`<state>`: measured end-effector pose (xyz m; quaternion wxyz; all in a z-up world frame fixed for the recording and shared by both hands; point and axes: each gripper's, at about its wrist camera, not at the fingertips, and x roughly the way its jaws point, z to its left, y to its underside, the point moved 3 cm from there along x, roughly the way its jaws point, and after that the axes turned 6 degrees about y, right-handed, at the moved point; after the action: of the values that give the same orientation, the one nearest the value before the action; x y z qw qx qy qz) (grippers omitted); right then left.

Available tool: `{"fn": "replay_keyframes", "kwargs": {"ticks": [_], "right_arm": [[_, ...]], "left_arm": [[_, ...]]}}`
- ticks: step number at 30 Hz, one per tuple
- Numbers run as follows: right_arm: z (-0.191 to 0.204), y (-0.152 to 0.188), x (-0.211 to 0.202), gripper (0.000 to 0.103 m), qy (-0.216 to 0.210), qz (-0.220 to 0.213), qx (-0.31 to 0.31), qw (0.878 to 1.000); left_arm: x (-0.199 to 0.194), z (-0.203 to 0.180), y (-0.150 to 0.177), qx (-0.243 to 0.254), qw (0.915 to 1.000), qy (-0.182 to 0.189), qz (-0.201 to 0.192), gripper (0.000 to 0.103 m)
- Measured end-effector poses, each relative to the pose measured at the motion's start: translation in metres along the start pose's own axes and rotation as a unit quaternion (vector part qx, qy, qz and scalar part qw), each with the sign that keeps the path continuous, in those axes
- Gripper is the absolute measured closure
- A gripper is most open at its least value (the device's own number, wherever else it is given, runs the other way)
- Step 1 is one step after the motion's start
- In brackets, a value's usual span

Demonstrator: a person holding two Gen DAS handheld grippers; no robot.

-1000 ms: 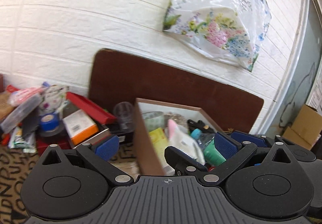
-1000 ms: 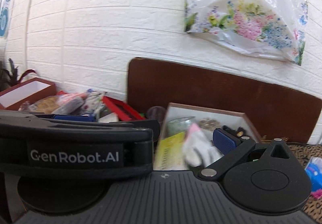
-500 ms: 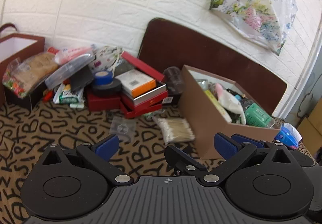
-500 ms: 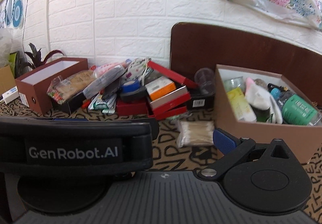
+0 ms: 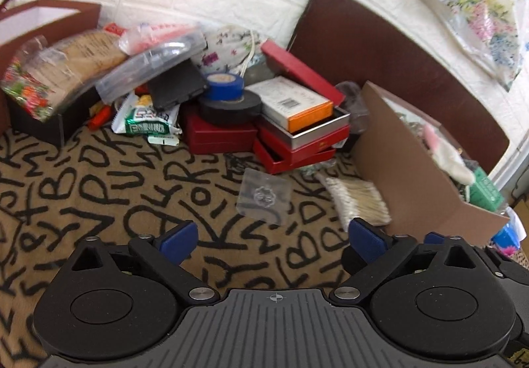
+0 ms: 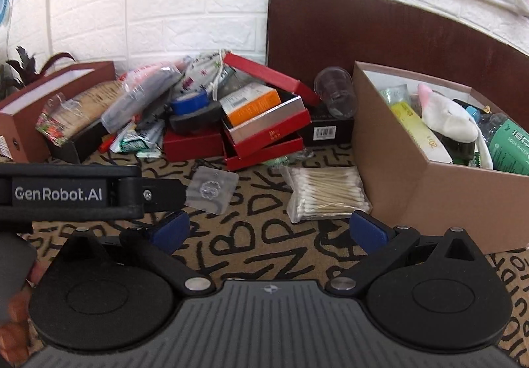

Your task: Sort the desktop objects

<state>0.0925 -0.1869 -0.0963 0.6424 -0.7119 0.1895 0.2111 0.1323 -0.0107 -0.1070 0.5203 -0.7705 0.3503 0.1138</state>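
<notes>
both grippers empty over a cluttered bench

the left gripper (image 5: 273, 232) hovers above the lettered cloth (image 5: 99, 189), its fingers spread wide and gripping nothing. the right gripper (image 6: 269, 229) hangs beside it, fingers spread just as wide — also empty.

on the cloth ahead lie a clear sachet (image 5: 264, 195) and a pack of cotton swabs (image 6: 325, 193), near each other but apart; the swabs lie just beside the brown box (image 6: 413, 169), which holds a green bottle (image 6: 507, 145), a white cloth (image 6: 449, 118) and a yellow carton (image 6: 415, 130).

behind them stands a heap — red boxes (image 5: 297, 143), an orange-and-white box (image 5: 292, 103) in a silver tray, blue tape (image 5: 224, 85) on black tape (image 5: 229, 108), and a green-and-white packet (image 5: 145, 122). a clear cup (image 6: 335, 92) stands by the brown box.
</notes>
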Motion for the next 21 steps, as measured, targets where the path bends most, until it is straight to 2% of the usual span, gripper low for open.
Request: {"fn": "replay_keyframes", "kwargs": {"ticks": [7, 12, 14, 21], "right_arm": [[-0.003, 0.002, 0.036, 0.001, 0.018, 0.016, -0.003, 1.000], [-0.001, 0.003, 0.051, 0.004, 0.045, 0.010, -0.025, 0.999], [0.000, 0.002, 0.057, 0.005, 0.061, 0.010, -0.031, 0.998], [0.005, 0.002, 0.078, 0.008, 0.080, 0.007, -0.049, 0.996]], "left_arm": [[0.045, 0.015, -0.012, 0.012, 0.9996, 0.002, 0.027, 0.013], [0.068, 0.021, -0.016, 0.011, 0.9992, 0.002, 0.038, 0.014], [0.074, 0.019, -0.019, 0.023, 0.9990, 0.004, 0.037, 0.014], [0.096, 0.010, -0.026, 0.062, 0.9969, 0.004, 0.049, 0.016]]}}
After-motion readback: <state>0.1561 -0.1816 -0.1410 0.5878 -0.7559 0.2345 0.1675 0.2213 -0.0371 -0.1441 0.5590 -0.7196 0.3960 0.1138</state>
